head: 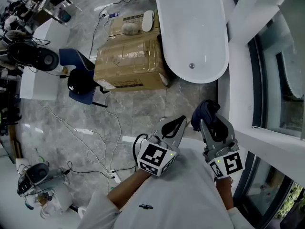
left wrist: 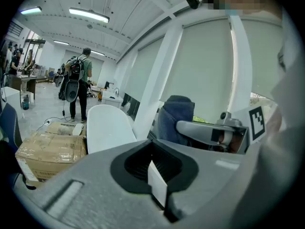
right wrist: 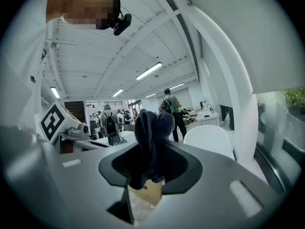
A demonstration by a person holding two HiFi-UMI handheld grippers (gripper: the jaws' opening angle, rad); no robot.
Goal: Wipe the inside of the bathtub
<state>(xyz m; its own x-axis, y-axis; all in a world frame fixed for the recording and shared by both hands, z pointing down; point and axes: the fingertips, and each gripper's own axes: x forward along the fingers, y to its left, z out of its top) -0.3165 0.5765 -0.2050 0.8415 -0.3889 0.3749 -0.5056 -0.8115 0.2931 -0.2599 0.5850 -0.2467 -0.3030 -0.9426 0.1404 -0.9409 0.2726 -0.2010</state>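
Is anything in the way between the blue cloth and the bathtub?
Nothing visible. Only bare floor lies between the cloth, clamped in the right gripper, and the bathtub. The cardboard box sits beside it, off to the left.

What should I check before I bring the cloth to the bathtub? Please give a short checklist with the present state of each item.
1. Cloth held: ok. The dark blue cloth is clamped in the right gripper's jaws.
2. Left gripper free: ok. Its jaws are together, with nothing between them.
3. Bathtub free inside: ok. Only the drain shows.
4. Cloth on the tub: not ok. Both grippers are apart from it.
5. Way to the tub: ok. The cardboard box stands beside it, not in front.
6. Cloth damp: cannot tell.
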